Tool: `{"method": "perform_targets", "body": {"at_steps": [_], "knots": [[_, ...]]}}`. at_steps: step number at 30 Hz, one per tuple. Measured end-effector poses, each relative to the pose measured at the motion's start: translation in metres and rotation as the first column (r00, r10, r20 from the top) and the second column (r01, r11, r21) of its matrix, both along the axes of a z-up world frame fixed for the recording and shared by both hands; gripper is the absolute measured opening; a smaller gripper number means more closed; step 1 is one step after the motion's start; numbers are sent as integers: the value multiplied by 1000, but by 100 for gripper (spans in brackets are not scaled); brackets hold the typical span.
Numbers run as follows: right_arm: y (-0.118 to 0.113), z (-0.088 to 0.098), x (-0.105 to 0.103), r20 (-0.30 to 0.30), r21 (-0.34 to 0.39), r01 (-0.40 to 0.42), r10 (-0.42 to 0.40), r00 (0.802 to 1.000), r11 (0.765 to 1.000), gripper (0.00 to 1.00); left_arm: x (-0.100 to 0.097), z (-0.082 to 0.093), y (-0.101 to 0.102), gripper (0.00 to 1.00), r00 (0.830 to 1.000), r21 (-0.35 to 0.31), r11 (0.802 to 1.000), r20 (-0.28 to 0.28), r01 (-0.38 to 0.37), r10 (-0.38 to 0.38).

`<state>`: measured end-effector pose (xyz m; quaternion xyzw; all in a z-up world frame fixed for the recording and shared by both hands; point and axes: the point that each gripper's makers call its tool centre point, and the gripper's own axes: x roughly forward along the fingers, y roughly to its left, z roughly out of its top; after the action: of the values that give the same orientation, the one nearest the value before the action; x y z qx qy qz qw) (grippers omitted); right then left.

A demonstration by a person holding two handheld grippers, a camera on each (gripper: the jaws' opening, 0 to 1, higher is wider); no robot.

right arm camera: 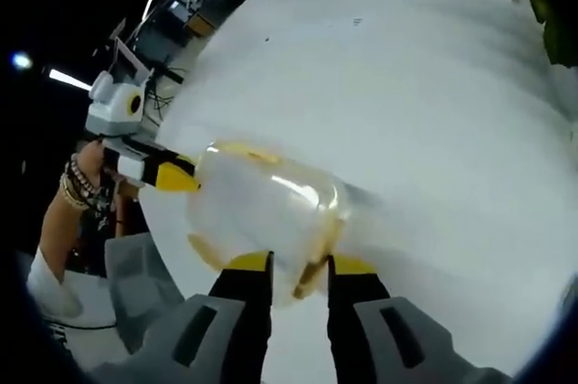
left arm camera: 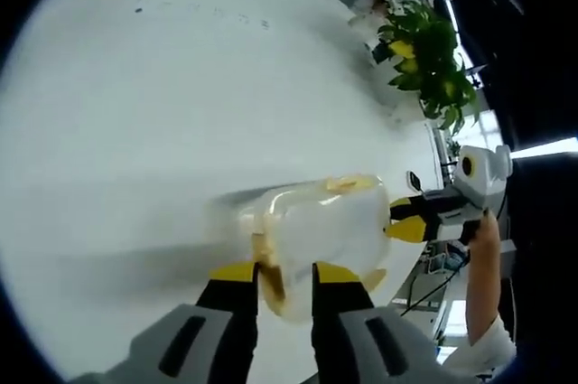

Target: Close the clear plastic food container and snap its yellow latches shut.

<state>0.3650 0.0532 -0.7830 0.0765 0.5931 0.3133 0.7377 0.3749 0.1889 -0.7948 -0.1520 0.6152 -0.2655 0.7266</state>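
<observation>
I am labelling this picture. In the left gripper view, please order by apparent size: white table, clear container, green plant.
1. White table, by far the largest.
2. Clear container.
3. Green plant; it stands farther away, so its real size is unsure.

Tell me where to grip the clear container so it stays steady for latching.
Grip the container at its two short ends, one gripper from each side. Its long, rounded body leaves those ends exposed. The left gripper and right gripper already sit there, probably the steadiest hold.

Clear glossy plastic container [left arm camera: 325, 226], matt white table [left arm camera: 163, 113]
</observation>
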Motion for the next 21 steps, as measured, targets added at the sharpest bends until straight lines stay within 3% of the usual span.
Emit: {"method": "perform_targets", "body": {"at_steps": [4, 9, 13, 16, 20, 21], "knots": [[0, 1, 0, 39, -96, -89, 93, 995, 991, 21, 2, 2, 2, 16, 999, -5, 999, 41, 36, -36], [3, 4, 2, 87, -224, -171, 195, 977, 959, 22, 4, 6, 5, 16, 994, -3, 999, 96, 51, -50], [3, 6, 3, 94, -312, -209, 249, 964, 927, 23, 7, 10, 7, 16, 980, 64, 993, 170, 97, -107], [4, 8, 7, 123, -395, -276, 348, 929, 876, 24, 9, 15, 7, 16, 956, 159, 975, 225, 155, -189], [5, 10, 7, 134, -488, -301, 411, 902, 819, 25, 10, 19, 8, 17, 923, 256, 947, 280, 194, -265], [10, 12, 9, 156, -516, -351, 489, 858, 781, 23, 11, 21, 8, 17, 908, 288, 935, 300, 206, -292]]}}
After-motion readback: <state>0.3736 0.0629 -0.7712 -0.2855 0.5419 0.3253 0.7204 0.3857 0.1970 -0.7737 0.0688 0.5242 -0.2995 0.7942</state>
